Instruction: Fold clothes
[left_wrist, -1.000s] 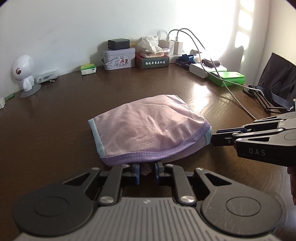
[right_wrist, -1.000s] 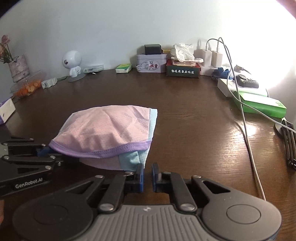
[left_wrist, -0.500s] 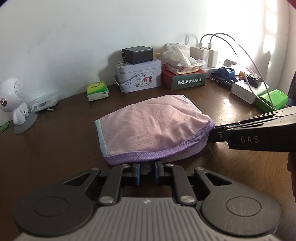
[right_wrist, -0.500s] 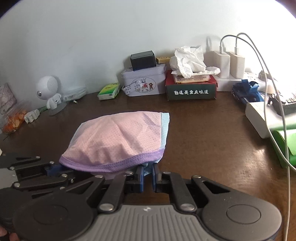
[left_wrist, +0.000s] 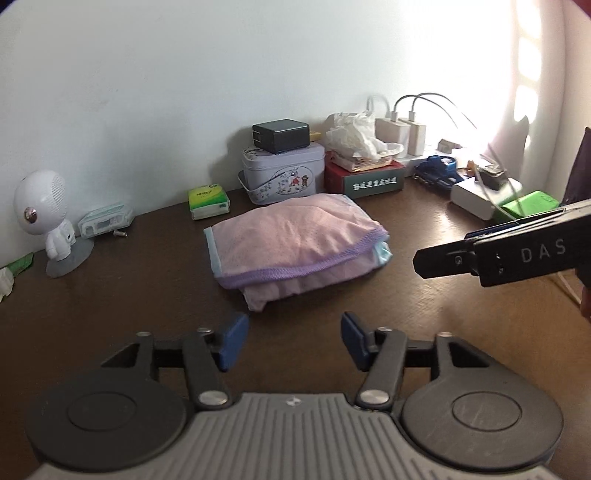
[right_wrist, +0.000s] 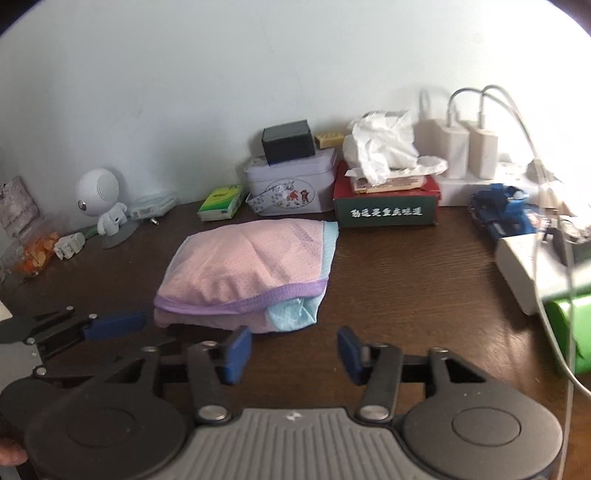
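Looking at your near side first: your left gripper (left_wrist: 293, 338) is opening up, blue pads (left_wrist: 232, 341) apart with nothing between them, hovering over bare desk (left_wrist: 110, 295) just short of the bundle. Your right gripper (right_wrist: 293, 349) is doing the same thing, jaws spreading, nothing in the gap, and in its view your left one is poking in from the left edge, close to the bundle's near left corner but not touching it.

Next out, the folded garment (left_wrist: 295, 240) is sitting around the middle of the desk, well back from your near edge and just in front of the clutter along the far edge. It's looking like a thin pink mesh piece with a purple hem (right_wrist: 243, 301) and a light blue layer (right_wrist: 295, 314) sticking out at the near right corner. I'm guessing it's very light, floppy and a bit slick, so the layers are probably going to slide apart if you're grabbing only the top one. If you're folding again, I'd be pinching through all the layers at the two near corners, right on the stitched hem where it's thickest.

Farthest out, the tin box (left_wrist: 282, 173) and tissue box (left_wrist: 371, 177) are standing right behind it, so you're not getting much room at the back.
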